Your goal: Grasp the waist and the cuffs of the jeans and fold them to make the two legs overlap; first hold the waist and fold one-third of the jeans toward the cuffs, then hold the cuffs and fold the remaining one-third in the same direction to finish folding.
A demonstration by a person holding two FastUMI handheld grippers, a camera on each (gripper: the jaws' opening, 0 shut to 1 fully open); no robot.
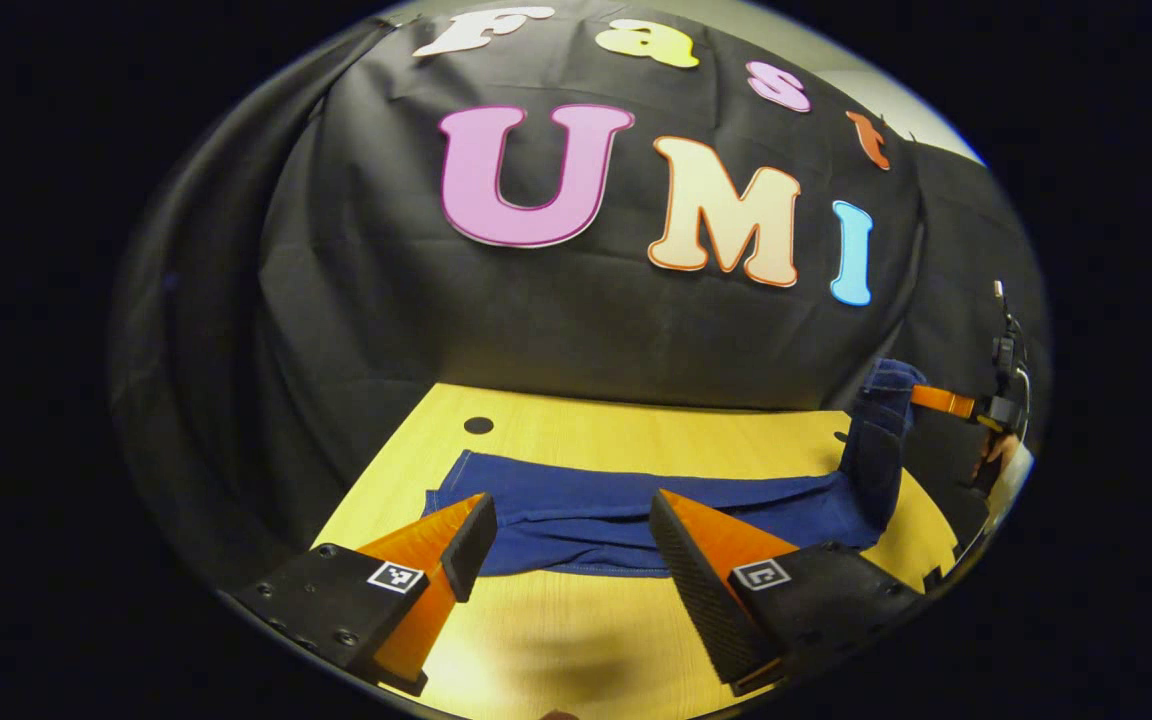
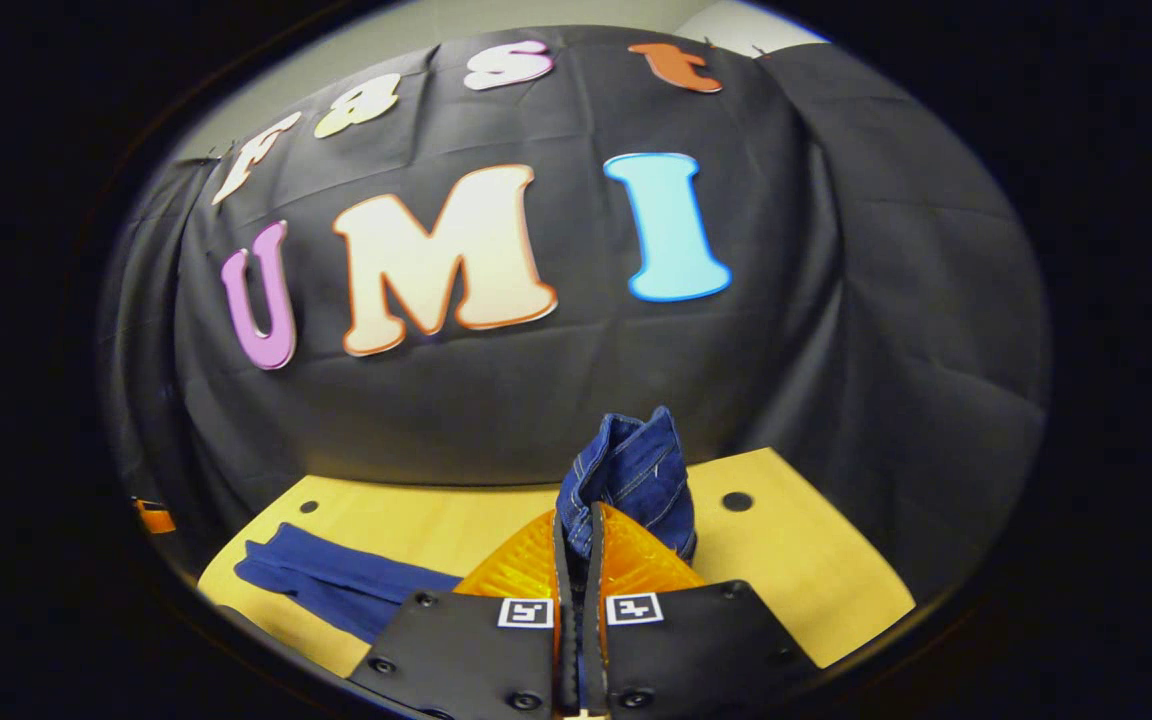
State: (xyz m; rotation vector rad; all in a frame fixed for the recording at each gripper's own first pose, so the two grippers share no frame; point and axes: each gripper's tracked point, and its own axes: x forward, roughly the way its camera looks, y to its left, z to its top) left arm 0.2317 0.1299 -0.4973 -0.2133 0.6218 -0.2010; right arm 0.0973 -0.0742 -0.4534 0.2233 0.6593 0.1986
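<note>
- My left claw (image 1: 564,535) gapes wide, low in the left gripper view, above the counter (image 1: 576,640).
- The dark blue jeans (image 1: 626,505) lie flat mid-frame, one end lifted at right.
- My right claw (image 2: 576,540) pinches that bunched denim end, bottom centre of the right gripper view.

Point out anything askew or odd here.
Nothing is damaged. The jeans lie flat on the table, except one end, pinched and lifted by the right tool. The left tool hovers open.
</note>
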